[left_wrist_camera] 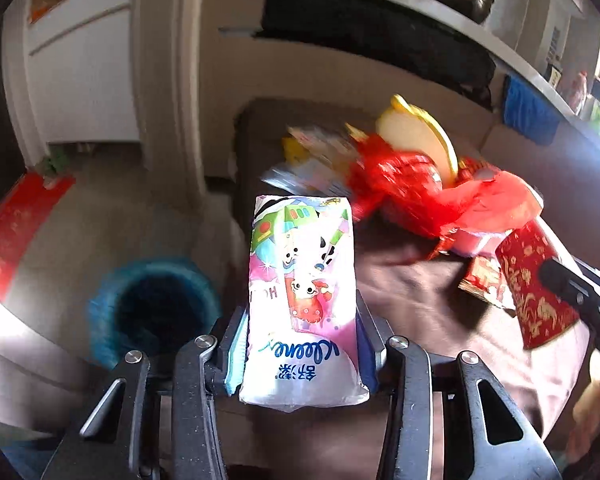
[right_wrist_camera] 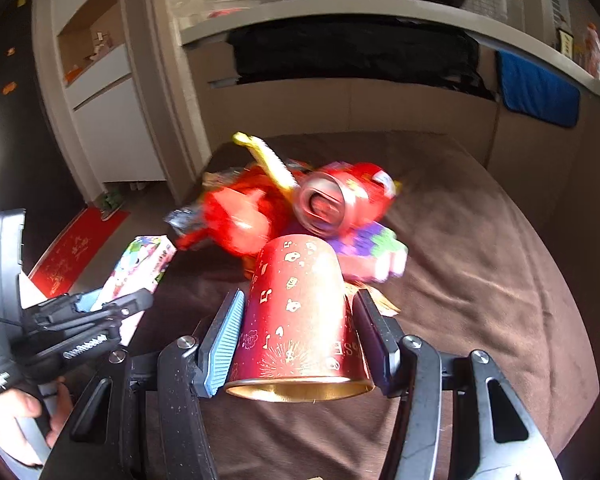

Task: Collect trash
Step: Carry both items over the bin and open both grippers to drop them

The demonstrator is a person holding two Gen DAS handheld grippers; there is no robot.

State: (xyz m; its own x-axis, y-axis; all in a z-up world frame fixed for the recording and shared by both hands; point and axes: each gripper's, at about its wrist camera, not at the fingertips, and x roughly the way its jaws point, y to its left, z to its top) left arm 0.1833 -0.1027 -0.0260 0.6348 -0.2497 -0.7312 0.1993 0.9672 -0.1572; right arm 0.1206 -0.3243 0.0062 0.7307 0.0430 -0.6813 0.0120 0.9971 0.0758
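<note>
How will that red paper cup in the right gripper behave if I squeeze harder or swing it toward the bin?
The red paper cup looks thin-walled and open-mouthed, so harder squeezing by the right gripper would probably crush it oval. It seems empty and light, so a fast swing may shift it. Its tapered sides could let it slide out between the pads.

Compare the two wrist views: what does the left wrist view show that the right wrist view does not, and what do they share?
Only the left wrist view shows the blue-lined trash bin on the floor.

Only the right wrist view shows the open end of the red can and the purple packet beneath it.

Both show the left tongs holding the tissue pack, the right tongs holding the red paper cup, and the brown cloth.
</note>
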